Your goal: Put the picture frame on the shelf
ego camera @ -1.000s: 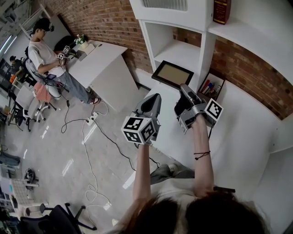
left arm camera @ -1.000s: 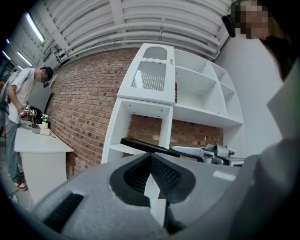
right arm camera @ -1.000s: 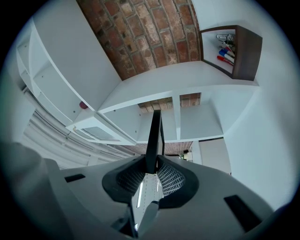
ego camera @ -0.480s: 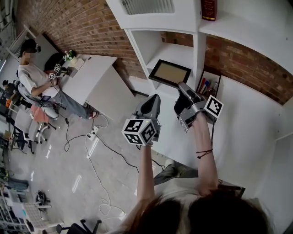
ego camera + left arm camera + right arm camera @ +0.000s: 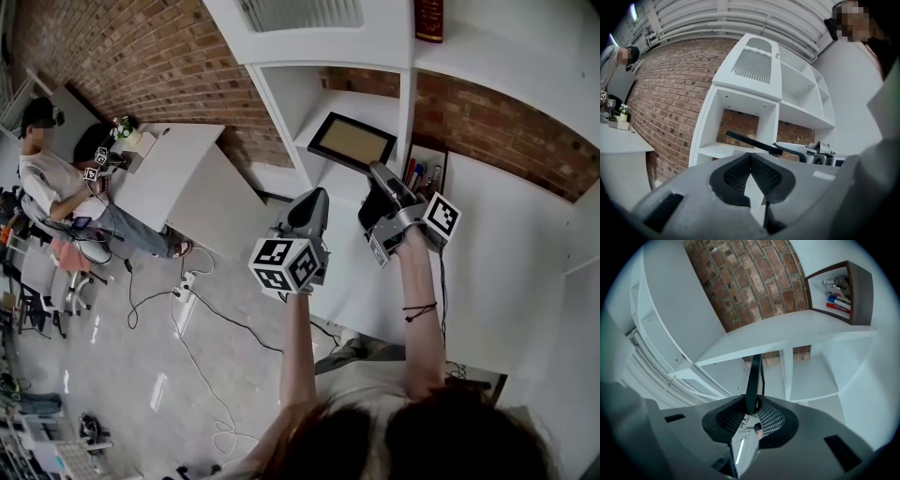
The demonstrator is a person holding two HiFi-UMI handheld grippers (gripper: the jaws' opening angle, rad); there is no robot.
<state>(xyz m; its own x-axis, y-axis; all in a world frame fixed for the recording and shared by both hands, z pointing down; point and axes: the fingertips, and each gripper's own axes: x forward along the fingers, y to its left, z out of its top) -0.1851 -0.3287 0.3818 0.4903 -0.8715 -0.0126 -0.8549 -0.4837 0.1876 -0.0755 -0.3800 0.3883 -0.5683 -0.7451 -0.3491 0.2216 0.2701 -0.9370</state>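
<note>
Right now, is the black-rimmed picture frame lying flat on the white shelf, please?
Tilted: the right gripper clamps the picture frame by one edge, far end raised above the shelf.

Left gripper (image 5: 751, 158): jaws together, nothing between. Beyond: dark picture frame (image 5: 749, 141), edge-on, tilted, near end clamped in right gripper (image 5: 782, 151). White shelf unit (image 5: 740, 96) behind, against brick wall (image 5: 665, 93).

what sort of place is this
Probably an office or lab workroom: a brick wall, a white shelf, a desk with a seated person, and cables across the floor.
</note>
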